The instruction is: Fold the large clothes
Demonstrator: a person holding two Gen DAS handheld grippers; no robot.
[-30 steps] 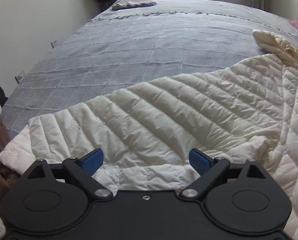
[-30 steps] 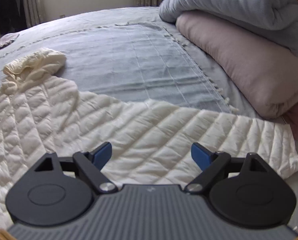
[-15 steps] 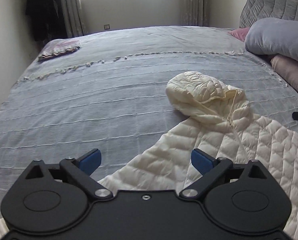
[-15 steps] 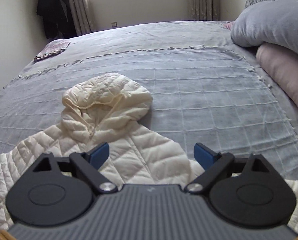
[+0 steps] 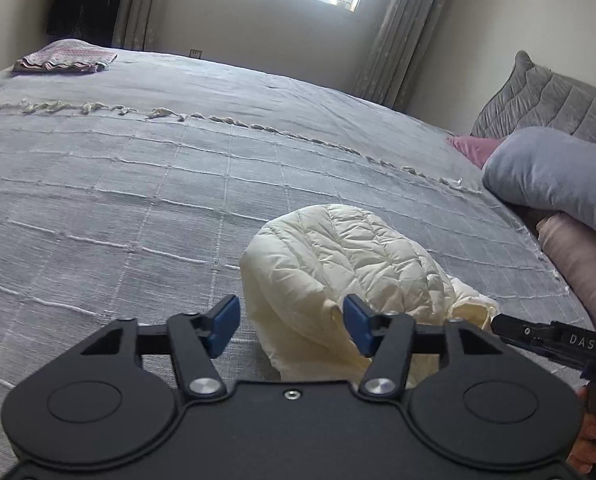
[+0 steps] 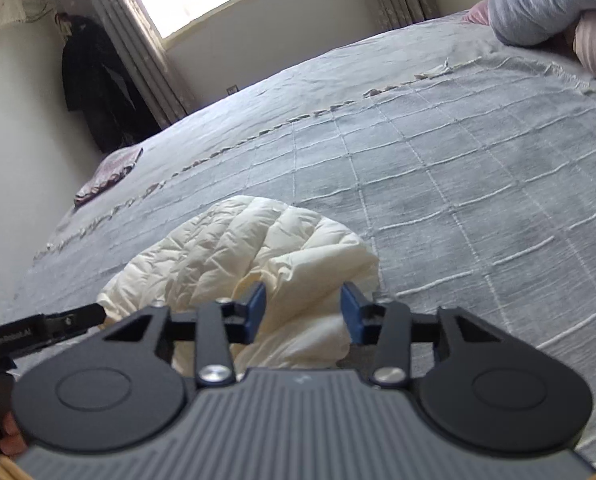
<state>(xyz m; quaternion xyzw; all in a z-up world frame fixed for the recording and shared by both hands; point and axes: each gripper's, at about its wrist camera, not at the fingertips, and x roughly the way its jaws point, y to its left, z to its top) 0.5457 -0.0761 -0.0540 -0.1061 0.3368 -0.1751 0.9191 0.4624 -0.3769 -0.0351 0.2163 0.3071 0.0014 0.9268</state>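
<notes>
A cream quilted puffer jacket lies on the grey bed; only its hood (image 5: 338, 264) shows, also in the right wrist view (image 6: 249, 248). My left gripper (image 5: 289, 326) is open, low over the bed, with the hood's left edge between its blue pads. My right gripper (image 6: 302, 314) is open, with the hood's right side between its blue pads. Each gripper shows at the edge of the other's view: the right one (image 5: 546, 336), the left one (image 6: 41, 328). The jacket's body is hidden below the grippers.
The grey checked bedspread (image 5: 137, 184) stretches ahead. A grey folded duvet (image 5: 558, 172) and a pinkish one (image 5: 590, 276) are stacked at the right. A small folded patterned cloth (image 5: 65, 58) lies at the far left corner. A window and curtains stand behind.
Both grippers moved from the jacket's sleeves inward and forward to the hood, dropping low. Their jaws narrowed somewhat and now straddle the hood's two sides.
</notes>
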